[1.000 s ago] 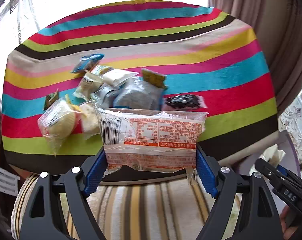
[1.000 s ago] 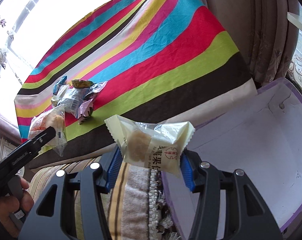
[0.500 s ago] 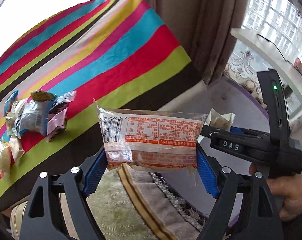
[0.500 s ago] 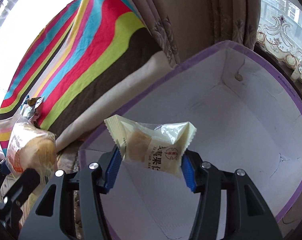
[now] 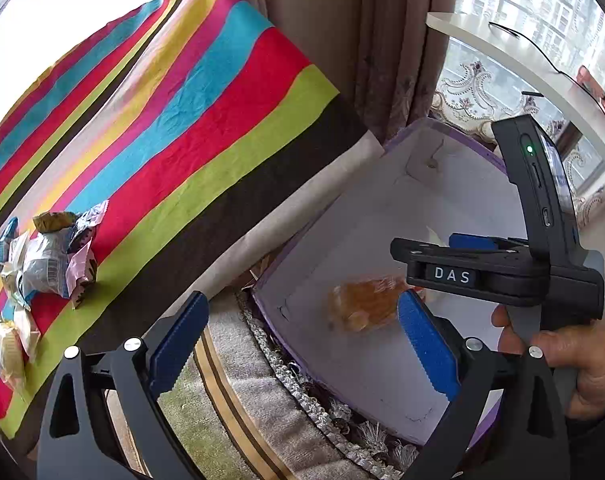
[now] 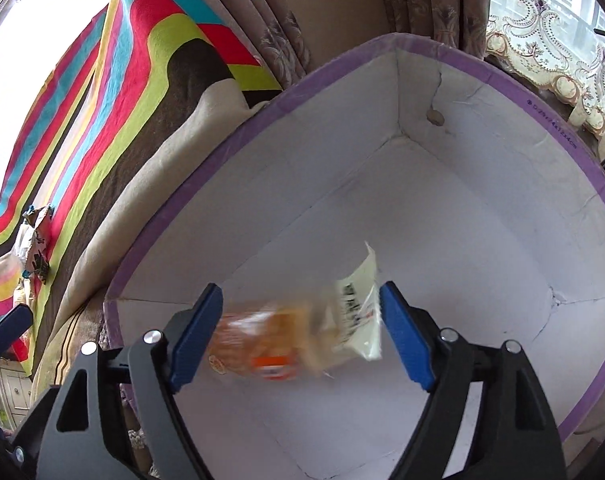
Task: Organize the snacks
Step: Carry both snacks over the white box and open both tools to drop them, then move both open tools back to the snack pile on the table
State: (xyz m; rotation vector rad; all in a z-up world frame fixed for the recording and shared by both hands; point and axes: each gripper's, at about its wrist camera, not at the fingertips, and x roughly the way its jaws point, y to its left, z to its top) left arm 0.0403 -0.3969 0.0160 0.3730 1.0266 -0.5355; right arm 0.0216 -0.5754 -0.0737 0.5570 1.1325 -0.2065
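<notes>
Bright stripes, a white box and blue pads

The striped cloth (image 5: 174, 120) ran in red, turquoise, lime, yellow, pink, dark brown and beige bands. Beyond the jaws, the box (image 6: 558, 80) was white inside with a purple rim. Between the right gripper's (image 6: 302, 330) blue pads, a blurred orange packet (image 6: 258, 344) lay beside a cream-white packet (image 6: 358, 312) with dark print. The gripper frames were black. The curtain (image 5: 322, 20) was taupe with a faint floral pattern; the rug (image 5: 238, 392) had beige, brown and green stripes.
</notes>
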